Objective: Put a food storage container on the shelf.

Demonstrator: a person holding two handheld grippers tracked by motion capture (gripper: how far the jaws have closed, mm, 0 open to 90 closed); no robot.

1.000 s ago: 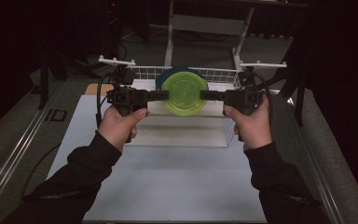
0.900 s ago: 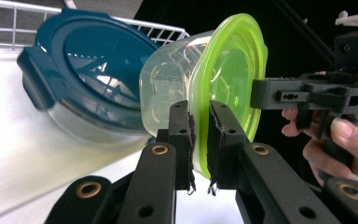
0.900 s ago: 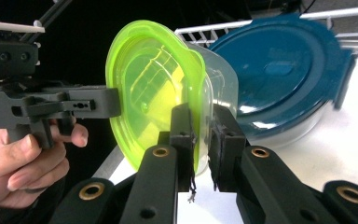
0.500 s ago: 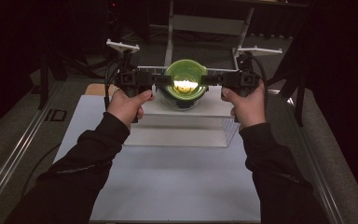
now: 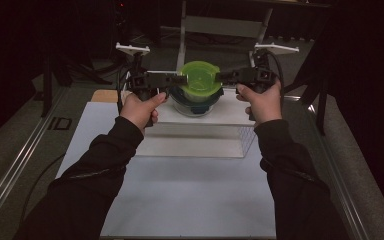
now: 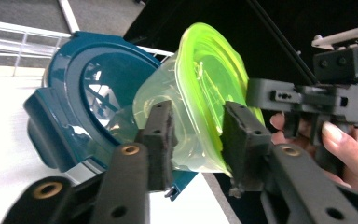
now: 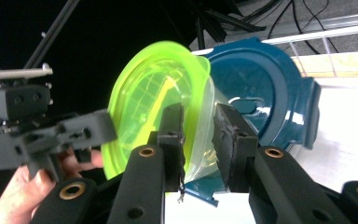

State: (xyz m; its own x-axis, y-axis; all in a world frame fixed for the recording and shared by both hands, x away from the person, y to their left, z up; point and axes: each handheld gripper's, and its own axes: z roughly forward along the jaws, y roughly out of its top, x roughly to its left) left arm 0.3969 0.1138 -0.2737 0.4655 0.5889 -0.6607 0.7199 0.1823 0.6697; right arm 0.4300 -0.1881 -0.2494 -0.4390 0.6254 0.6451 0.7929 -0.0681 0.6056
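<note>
Over the far end of the white table (image 5: 180, 200), the green-lidded container (image 5: 200, 82) sits nested in the mouth of a dark teal container (image 5: 196, 104), just in front of the white wire rack (image 6: 18, 32). It looks like thin plastic: a clear, pale tub with a bright lime lid, light enough to shift at a nudge, a little springy in the wall, and smooth enough to slip. The lid's rim is the stiffest part, so I would take it there, from opposite sides, rather than squeeze the soft wall (which would likely just buckle).

That is where both tools stand. The left gripper (image 6: 198, 135) has its foam pads on either side of the lid edge and tub wall; its jaws have just been opening, and a gap shows between pad and plastic, so I judge it no longer pinches. The right gripper (image 7: 199, 140) mirrors it from the other side, its jaws also just opened partway, the rim between them with little or no pressure. Both stand at a moderate width, not wide. The container appears to rest on the teal one.
</note>
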